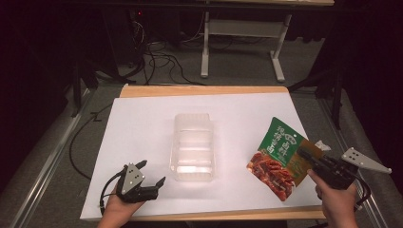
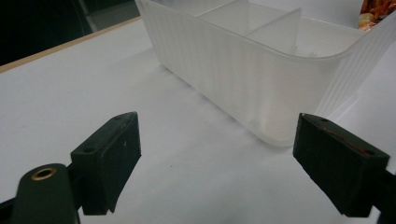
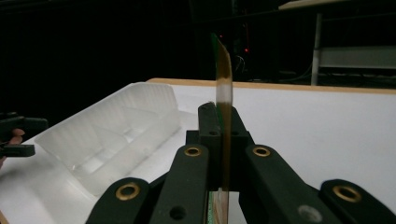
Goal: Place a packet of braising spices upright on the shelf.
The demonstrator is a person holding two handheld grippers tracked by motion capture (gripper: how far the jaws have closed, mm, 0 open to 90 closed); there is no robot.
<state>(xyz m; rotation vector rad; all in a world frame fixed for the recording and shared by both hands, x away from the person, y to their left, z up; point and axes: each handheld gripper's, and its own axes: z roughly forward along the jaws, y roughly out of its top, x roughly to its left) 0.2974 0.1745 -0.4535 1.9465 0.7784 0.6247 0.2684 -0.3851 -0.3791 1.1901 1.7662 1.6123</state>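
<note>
Evidently the right gripper (image 1: 309,159) is pinching a green snack packet (image 1: 279,156) by its edge at four o'clock, probably readying it for the clear divided container (image 1: 192,147) sitting mid-table. At seven o'clock the left gripper (image 1: 151,175) is waiting, jaws spread wide, empty. White paper (image 1: 142,123) is covering the table; dark room beyond.

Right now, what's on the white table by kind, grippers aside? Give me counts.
Clear plastic divided container: 1
Green snack packet, clamped in the right gripper: 1
Total: 2
</note>
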